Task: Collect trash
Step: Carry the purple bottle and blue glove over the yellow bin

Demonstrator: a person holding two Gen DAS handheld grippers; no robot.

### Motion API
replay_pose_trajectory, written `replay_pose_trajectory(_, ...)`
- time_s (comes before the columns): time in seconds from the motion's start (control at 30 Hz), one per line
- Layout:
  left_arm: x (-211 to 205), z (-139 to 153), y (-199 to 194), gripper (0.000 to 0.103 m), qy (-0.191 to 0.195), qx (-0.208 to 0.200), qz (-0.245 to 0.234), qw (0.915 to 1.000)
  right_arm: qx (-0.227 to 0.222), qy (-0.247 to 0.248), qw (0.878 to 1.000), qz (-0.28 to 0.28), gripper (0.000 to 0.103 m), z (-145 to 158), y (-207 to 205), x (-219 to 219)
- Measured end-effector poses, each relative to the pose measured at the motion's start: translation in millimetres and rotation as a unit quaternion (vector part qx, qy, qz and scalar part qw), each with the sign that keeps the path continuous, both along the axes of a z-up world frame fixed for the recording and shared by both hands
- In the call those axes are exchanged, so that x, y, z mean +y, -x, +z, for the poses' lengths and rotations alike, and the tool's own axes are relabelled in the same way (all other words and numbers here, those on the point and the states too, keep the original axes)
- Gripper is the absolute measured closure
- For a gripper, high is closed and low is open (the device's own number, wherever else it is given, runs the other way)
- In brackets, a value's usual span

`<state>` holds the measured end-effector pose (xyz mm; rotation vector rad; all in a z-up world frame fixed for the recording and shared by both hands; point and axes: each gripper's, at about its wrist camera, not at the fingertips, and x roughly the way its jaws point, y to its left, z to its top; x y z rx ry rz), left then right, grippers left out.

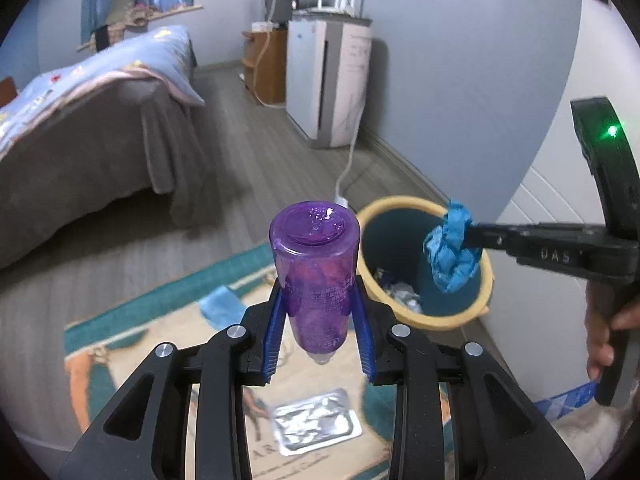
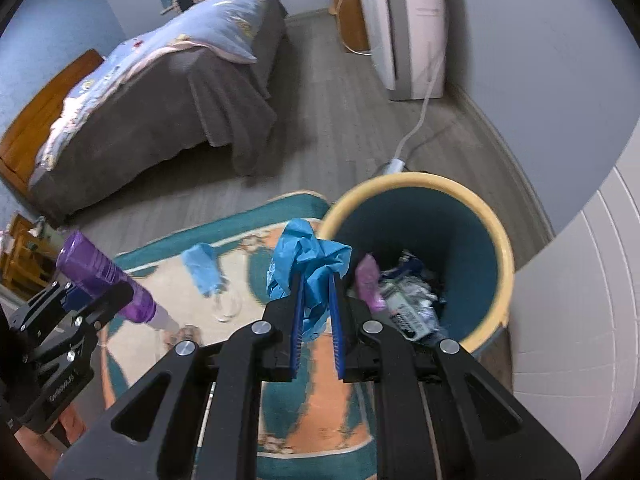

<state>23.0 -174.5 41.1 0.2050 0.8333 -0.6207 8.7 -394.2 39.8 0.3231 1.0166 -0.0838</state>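
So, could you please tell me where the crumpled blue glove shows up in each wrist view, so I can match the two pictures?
Left wrist view: the crumpled blue glove is at the right, pinched by the right gripper, above the bin's opening.
Right wrist view: centre, between that gripper's own jaws, left of the bin.
Shared landmark: the yellow-rimmed bin, trash inside.

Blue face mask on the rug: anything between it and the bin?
Yes, in the right wrist view: the crumpled blue glove, clamped in the right tool, hangs between the mask and the bin.
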Motion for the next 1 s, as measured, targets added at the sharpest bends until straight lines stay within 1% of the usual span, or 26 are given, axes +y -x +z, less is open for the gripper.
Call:
replay_pose_trajectory(0.1,-8.7,-11.8,5.5,0.07,-0.014,0.0,-0.016,0.9998,0.013,0.01,1.0,-0.005,0.091,-11.0,-1.5,-6.5)
replay_pose_trajectory(0.2,-7.6,-19.2,7.1,0.07,-0.024,0.002,-0.02,0.9995,0.021,0.019,1.0,-0.006,0.091,-20.6,-9.2,-7.6)
replay_pose_trajectory(0.33,-5.2,-29.1,5.6,0.07,-0.029,0.015,-0.007,0.9994,0.029,0.025,0.999,0.008,0.091,-27.8,-19.3,2.0)
replay_pose_trajectory(0.43,-7.7,-33.5,5.3,0.07,-0.045,0.007,-0.003,0.9989,0.024,0.041,0.998,0.028,0.091,-26.5,-25.2,10.4)
replay_pose_trajectory(0.57,-13.2,-35.6,1.9,0.07,-0.048,0.013,0.008,0.9987,0.018,0.037,0.999,0.031,0.091,-27.0,-28.0,2.7)
replay_pose_trajectory(0.7,-27.7,-34.8,-2.5,0.07,-0.039,0.02,0.015,0.9989,0.011,0.024,1.0,0.01,0.091,-26.5,-27.0,-20.4)
replay_pose_trajectory(0.8,-47.5,-34.5,-2.7,0.07,-0.04,0.014,0.006,0.9991,0.013,0.006,1.0,-0.016,0.091,-32.4,-24.0,-43.9)
replay_pose_trajectory(1.0,-84.1,-30.6,-2.5,0.07,-0.04,-0.006,-0.018,0.999,0.022,0.01,0.997,-0.068,0.091,-44.9,-17.7,-82.0)
